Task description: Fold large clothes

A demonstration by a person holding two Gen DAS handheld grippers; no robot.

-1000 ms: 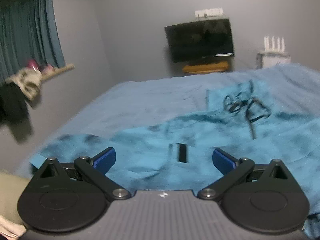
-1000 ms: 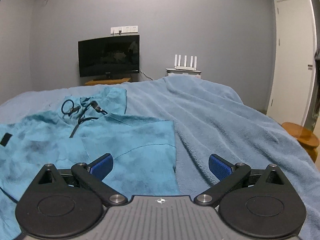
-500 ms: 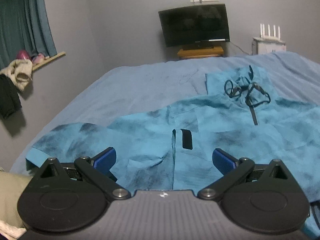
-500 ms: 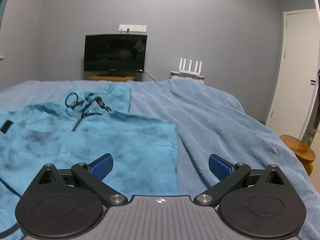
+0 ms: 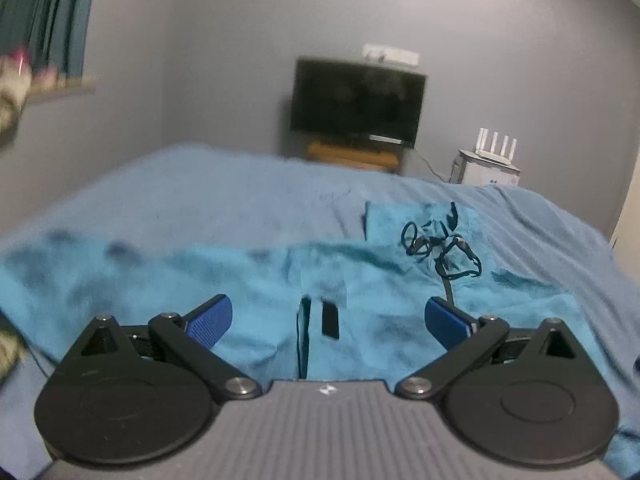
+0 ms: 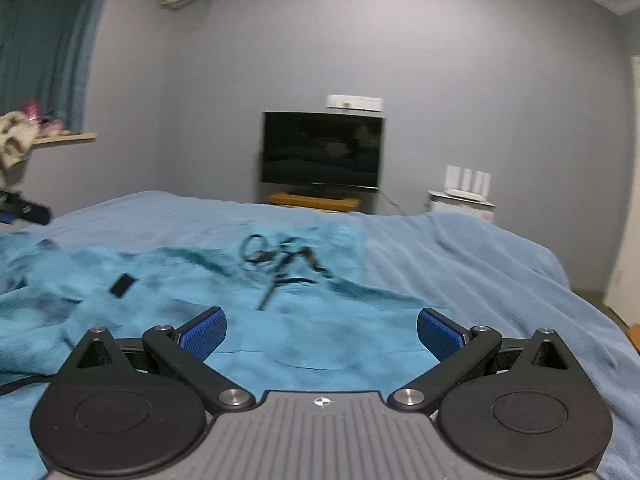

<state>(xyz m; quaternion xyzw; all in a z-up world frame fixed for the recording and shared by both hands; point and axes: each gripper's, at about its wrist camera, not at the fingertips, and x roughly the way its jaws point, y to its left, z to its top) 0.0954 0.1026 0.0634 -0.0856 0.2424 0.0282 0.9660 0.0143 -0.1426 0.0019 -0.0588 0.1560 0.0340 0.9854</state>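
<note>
Both views have tilted up since 0.5 s ago; more wall is seen, w/ some motion blur. Left tool is held wide, nothing between its blue pads, just above the teal hoodie. Right tool is likewise wide & empty over the hoodie's right part. Hoodie is spread flat on the blue bed, black drawstrings tangled near its hood. TV is seen at the far wall.
</note>
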